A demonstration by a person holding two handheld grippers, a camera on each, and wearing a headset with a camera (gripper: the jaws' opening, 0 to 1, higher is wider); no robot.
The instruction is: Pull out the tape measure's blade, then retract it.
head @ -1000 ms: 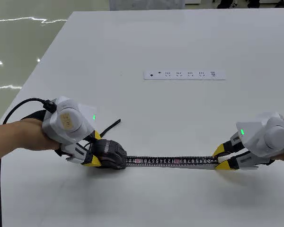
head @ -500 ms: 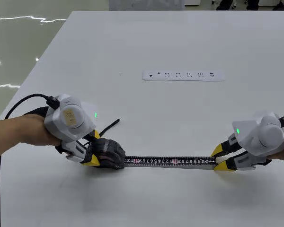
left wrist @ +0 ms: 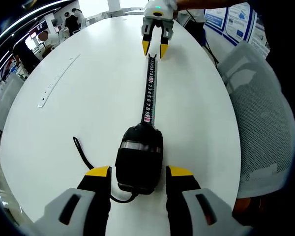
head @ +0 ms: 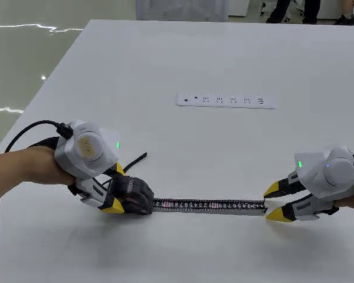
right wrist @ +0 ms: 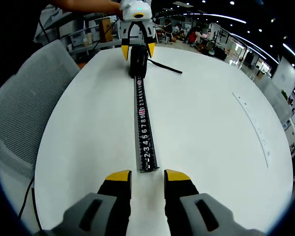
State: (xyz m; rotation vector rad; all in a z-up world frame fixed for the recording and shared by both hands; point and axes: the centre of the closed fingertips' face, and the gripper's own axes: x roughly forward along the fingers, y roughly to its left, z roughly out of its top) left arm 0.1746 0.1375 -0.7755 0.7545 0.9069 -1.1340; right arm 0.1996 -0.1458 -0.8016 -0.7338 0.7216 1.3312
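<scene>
**Blade tip just released: pull-out done, retraction next.**
Your left claw (head: 115,188) is clamped on the rear of the black tape measure case (head: 135,194), which rests on the white tabletop (head: 224,59). From the case the dark numbered blade (head: 209,205) lies flat, stretched rightwards. Half a second ago your right claw (head: 274,202) pinched the blade's end. Now its jaws stand parted and empty, with the tip just in front of them. The blade looks free to reel in.

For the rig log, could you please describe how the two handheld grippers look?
The left gripper and right gripper have rounded, light grey housings, each with a small green light. Their fingers are grey with yellow tips. A black cable leaves the left one, which carries a round yellowish sticker.
</scene>
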